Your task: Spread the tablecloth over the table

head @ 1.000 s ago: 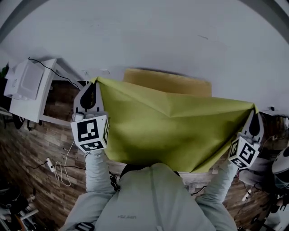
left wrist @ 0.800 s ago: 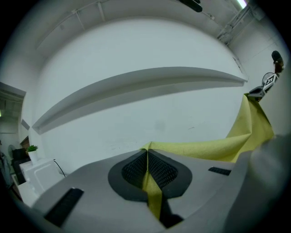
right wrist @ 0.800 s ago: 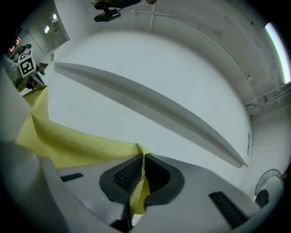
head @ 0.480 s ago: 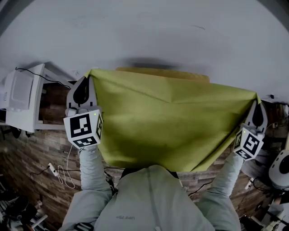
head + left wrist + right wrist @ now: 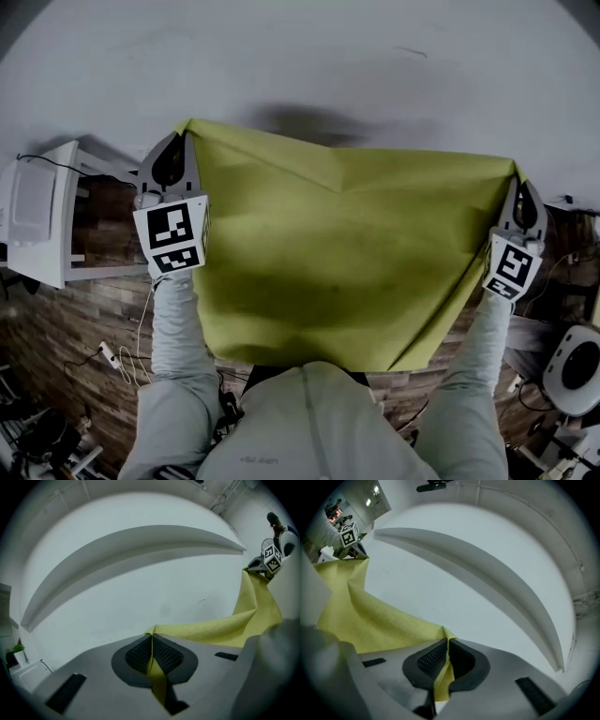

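Head view: left gripper (image 5: 180, 141) and right gripper (image 5: 517, 183) each pinch a tablecloth (image 5: 347, 253) corner, at 10 and nearly 3 o'clock; taut edge runs 9-to-3.

Plain yellow-green fabric tablecloth (image 5: 347, 253): no print, darker shading across its lower middle. At its L corner, left gripper (image 5: 185, 131): grey body w/ black teardrop insets, marker cube (image 5: 172, 234) in black-&-white squares. At its R corner, right gripper (image 5: 516, 178): same grey, same b/w pattern on its cube (image 5: 511, 265). Pads (image 5: 139, 655) black w/ fine mesh texture, in both gripper views. Behind cloth: pale grey-white wall (image 5: 300, 66), unpatterned. Below & either side of cloth: brown wood-plank floor (image 5: 56, 319), streaky grain. L of cloth: white boxy cabinet (image 5: 42, 211). Under cloth's near edge: person's sleeves (image 5: 173, 328) & top, pale grey.
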`<state>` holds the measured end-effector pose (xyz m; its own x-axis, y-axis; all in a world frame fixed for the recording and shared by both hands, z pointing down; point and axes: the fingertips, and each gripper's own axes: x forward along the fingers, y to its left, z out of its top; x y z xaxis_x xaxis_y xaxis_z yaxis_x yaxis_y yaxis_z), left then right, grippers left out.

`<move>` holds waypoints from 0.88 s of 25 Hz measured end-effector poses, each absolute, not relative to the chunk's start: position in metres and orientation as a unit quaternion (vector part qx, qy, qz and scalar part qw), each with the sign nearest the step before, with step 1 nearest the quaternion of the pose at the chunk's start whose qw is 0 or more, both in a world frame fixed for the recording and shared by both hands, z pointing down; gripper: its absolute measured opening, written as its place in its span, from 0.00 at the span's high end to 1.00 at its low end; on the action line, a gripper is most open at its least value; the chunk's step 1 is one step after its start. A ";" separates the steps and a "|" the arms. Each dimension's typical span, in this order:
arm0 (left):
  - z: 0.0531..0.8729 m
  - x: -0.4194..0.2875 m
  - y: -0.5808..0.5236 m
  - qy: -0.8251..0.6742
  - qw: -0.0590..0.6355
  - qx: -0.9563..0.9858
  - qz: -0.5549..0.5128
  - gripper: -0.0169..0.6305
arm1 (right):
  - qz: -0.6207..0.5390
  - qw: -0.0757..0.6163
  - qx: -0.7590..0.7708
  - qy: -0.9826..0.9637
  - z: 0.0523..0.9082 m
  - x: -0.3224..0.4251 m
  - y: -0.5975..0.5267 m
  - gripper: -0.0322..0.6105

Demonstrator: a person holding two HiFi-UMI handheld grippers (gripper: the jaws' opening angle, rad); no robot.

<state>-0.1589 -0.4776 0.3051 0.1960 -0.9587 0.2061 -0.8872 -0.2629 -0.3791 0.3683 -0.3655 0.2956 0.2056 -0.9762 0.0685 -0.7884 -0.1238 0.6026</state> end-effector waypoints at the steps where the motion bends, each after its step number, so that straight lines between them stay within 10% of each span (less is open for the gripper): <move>1: 0.312 -0.158 -0.486 0.600 0.087 -0.768 -0.207 0.94 | -0.174 0.277 0.723 -0.608 0.305 0.372 -0.376 0.91; 22: 0.548 -0.148 -0.620 0.528 0.075 -0.742 -0.406 0.94 | -0.066 0.434 0.636 -0.635 0.544 0.400 -0.514 0.91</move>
<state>-0.1480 -0.6197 0.5482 0.1139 -0.8445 0.5233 -0.7228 -0.4318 -0.5396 0.3999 -0.5144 0.5441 0.1849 -0.8641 0.4681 -0.7502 0.1836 0.6352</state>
